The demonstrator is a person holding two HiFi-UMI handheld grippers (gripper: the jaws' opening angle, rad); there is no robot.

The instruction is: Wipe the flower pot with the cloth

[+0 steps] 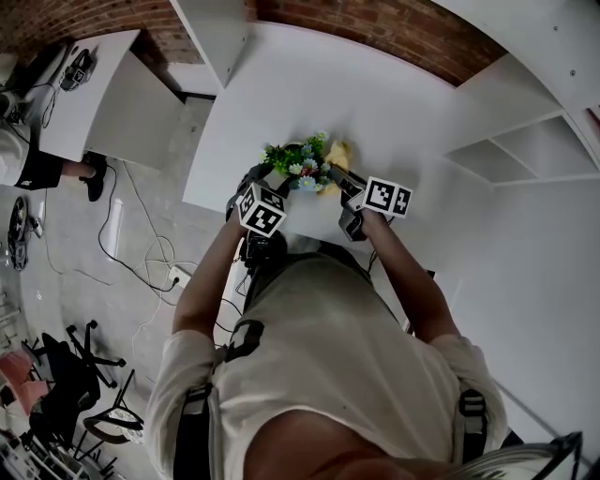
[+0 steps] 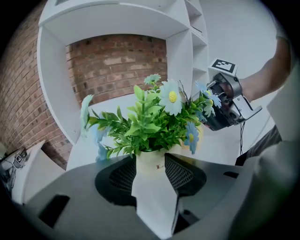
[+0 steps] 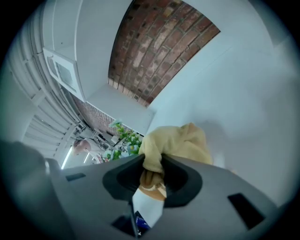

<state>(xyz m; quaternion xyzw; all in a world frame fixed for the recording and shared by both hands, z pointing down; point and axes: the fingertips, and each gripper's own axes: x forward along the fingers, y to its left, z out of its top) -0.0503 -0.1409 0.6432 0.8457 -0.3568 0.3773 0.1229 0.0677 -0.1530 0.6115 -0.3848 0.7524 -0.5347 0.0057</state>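
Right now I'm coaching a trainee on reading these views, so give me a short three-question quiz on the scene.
1. True or false: the right gripper is clamped on a yellow cloth.
2. What stands between the fingers of the left gripper? A) flower pot B) mug C) nothing
3. Fill in: the wall behind the white table is made of ____.

Key: 1 true; 2 A; 3 brick.

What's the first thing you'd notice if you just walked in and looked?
The flower pot, full of green leaves and blue and white daisies, sits gripped in the left tool at the white table's near edge. Next comes the yellow cloth, bunched up in the right tool beside it.
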